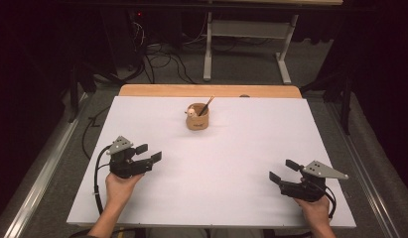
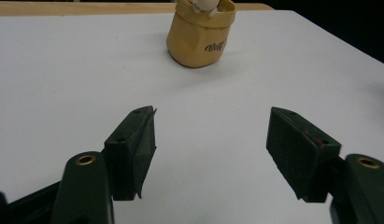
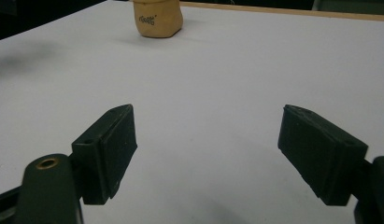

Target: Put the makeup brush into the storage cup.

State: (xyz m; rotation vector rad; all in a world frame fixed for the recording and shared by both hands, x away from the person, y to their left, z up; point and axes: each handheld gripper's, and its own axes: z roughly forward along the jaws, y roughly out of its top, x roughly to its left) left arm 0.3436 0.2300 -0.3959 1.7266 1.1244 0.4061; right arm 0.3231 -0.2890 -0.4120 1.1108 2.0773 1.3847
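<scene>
1. One container stands on my table: a small tan pot (image 1: 197,120), squat and rounded, sitting just above the centre of the high view on the white tabletop (image 1: 231,163).
2. Inside the pot I see a thin dark stick (image 1: 207,105) leaning out toward the upper right, and a small whitish rounded piece (image 1: 192,112) at the left of the rim; what each one is I cannot tell.
3. From my left gripper view the pot (image 2: 201,35) is at the top centre, with dark lettering on its side and the pale piece (image 2: 204,4) poking above its mouth.
4. From my right gripper view the pot (image 3: 157,18) sits at the upper left, cut off by the top edge, so its contents are hidden there.
5. My left gripper (image 1: 148,153) rests low at the lower left of the high view, jaws spread wide with bare table between them, well apart from the pot.
6. My right gripper (image 1: 282,171) lies at the lower right, jaws likewise wide apart and holding nothing, also far from the pot.
7. Behind the white top, a wooden edge (image 1: 211,90) runs along the far side.
</scene>
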